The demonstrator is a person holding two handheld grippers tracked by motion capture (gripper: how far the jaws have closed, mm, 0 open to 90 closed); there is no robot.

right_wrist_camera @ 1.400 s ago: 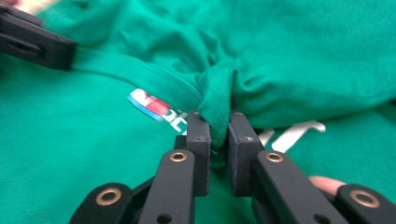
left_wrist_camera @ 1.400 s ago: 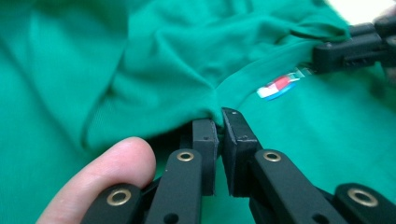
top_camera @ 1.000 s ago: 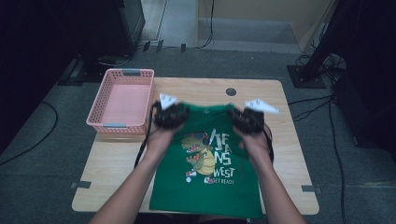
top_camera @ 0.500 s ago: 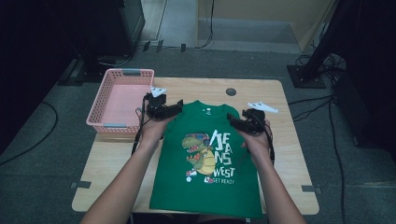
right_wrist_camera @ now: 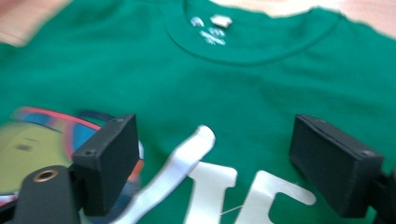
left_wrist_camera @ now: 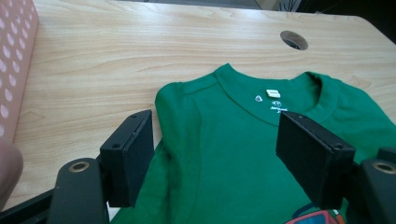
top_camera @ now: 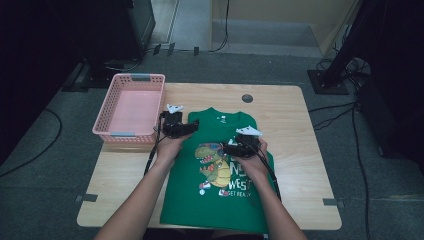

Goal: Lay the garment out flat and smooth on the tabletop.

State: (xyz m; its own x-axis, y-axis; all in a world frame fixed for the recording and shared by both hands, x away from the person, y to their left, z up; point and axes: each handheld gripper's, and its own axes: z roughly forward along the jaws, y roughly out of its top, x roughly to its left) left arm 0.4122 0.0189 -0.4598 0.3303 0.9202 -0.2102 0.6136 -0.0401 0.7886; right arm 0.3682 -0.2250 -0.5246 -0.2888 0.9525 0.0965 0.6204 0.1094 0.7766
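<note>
Our left gripper (left_wrist_camera: 212,158) and right gripper (right_wrist_camera: 212,163) hang wide open, holding nothing, over the green dinosaur T-shirt (top_camera: 220,175) lying at the table's six o'clock, so careless pinches might bunch it.

A light wooden table (top_camera: 300,130) with a round cable hole (top_camera: 247,98) is seen bearing a green T-shirt (top_camera: 210,200) laid flat and a pink basket (top_camera: 131,107) set at its left edge.

Lab-like recording room: lone wooden table (top_camera: 295,125) on grey carpet, trailing floor cables (top_camera: 345,112), black stand base (top_camera: 327,82).
</note>
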